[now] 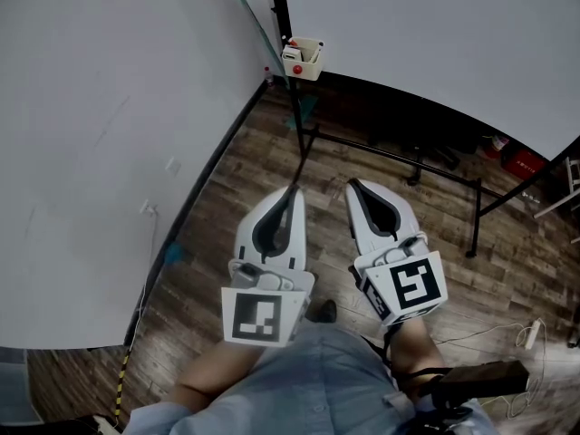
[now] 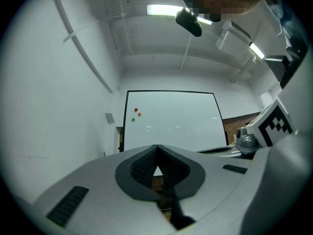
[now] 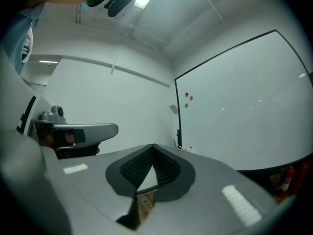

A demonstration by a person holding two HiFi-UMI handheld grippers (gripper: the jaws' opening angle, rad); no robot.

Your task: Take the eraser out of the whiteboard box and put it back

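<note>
**Whiteboard box** (image 1: 304, 59): a small cream plastic box with an open top. It is fixed at the lower left corner of the large black-framed whiteboard (image 1: 435, 34), just beside the plain white wall (image 1: 91, 134).

**Eraser** (image 1: 293, 55): sits inside the whiteboard box, towards its left side. It shows as a small white block with a dark and reddish mark on top. It is very small in the head view, so this may be only part of what the box holds.

**Left gripper** (image 1: 295, 193): a pale grey two-jaw hand tool with a marker cube at its rear. Its jaws are closed tip to tip, with nothing between the black ribbed pads (image 2: 142, 165). It points towards the whiteboard and is well apart from the box.

**Right gripper** (image 1: 352, 185): the same make. Its jaws are also together and nothing is held. It lies beside the left gripper without touching it.

**Magnets** (image 2: 136, 110): three small round dots, red, orange and green. They sit close together near the whiteboard's upper left corner.

**Stand** (image 1: 399, 158): black metal tubing under the whiteboard's lower edge.

**Floor** (image 1: 245, 175): brown wood-effect planks.

**Fire extinguisher** (image 3: 286, 181): red, standing on the floor below the whiteboard's lower right corner.
</note>
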